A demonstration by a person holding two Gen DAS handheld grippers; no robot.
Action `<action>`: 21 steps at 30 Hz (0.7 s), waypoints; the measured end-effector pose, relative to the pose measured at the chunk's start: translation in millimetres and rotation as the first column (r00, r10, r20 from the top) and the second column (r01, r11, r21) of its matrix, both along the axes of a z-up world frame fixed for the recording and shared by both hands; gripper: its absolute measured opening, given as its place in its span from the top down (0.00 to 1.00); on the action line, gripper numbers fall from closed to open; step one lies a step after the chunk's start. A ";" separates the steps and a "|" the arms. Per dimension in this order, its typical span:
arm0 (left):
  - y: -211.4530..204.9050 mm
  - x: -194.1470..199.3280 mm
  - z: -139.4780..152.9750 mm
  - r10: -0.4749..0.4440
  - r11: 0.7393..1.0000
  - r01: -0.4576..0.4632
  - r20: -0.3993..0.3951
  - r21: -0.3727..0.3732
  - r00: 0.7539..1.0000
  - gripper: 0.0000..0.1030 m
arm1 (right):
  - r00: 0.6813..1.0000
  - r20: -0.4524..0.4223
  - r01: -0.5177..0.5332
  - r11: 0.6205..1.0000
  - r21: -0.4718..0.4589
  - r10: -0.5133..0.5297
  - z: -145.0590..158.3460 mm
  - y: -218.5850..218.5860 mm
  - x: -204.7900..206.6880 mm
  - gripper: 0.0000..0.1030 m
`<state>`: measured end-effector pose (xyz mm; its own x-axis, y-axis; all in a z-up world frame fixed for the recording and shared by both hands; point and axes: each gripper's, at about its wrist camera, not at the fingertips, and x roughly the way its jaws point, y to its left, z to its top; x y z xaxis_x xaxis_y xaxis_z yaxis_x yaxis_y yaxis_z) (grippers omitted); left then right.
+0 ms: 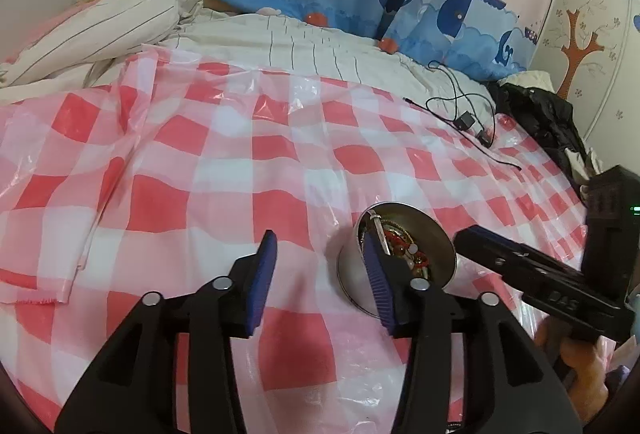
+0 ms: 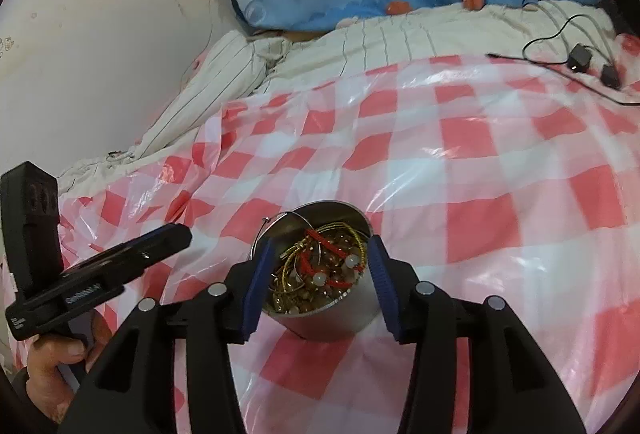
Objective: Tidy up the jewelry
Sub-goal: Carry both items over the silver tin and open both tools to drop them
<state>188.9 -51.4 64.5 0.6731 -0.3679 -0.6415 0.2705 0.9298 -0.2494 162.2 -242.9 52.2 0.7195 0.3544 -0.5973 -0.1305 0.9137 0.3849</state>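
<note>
Both your grippers stand open: right gripper [image 2: 316,278] straddles the round silver tin [image 2: 340,318] of tangled jewelry [image 2: 320,270] to steady it; left gripper [image 1: 320,274] waits empty beside.

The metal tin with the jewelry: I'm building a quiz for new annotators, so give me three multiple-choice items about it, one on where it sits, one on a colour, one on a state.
1. Where does the metal tin stand?
A. On the red-and-white checked plastic sheet
B. On the whale pillow
C. On the bare floor

2. What colour is the cord among the beads in the tin?
A. Green
B. Red
C. Black

3. How does the right gripper stand to the tin?
A. Shut tight, far above it
B. Holding a necklace beside it
C. Open, one of its fingers on each side of it

Answers:
1 A: checked sheet shows all around the tin's base.
2 B: red cord lies over gold chains and pale beads.
3 C: the blue pads flank the tin's wall, and whether they touch it is unclear.
</note>
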 end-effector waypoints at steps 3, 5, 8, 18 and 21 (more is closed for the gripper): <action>-21.8 0.8 2.4 -0.013 0.998 0.011 0.036 0.065 0.999 0.53 | 1.000 0.003 0.019 1.000 0.002 -0.019 6.2 -5.5 -13.1 0.47; -43.5 -5.9 4.6 -0.087 0.992 0.079 0.073 0.102 0.994 0.53 | 1.000 0.013 0.022 1.000 0.003 -0.022 9.3 -11.5 -29.9 0.44; -72.9 -8.7 1.1 -0.171 0.975 0.155 0.094 0.162 0.981 0.53 | 0.999 0.017 0.047 0.999 0.014 -0.047 8.9 -26.2 -52.0 0.39; -88.7 8.6 -33.1 -0.247 0.969 0.248 -0.078 0.002 0.966 0.51 | 0.989 0.031 0.139 0.972 0.189 -0.147 27.3 -76.4 -58.7 0.37; -80.6 -1.6 -27.1 -0.184 0.982 0.187 -0.059 0.040 0.981 0.50 | 0.988 0.031 0.143 0.969 0.200 -0.152 28.5 -80.6 -60.0 0.37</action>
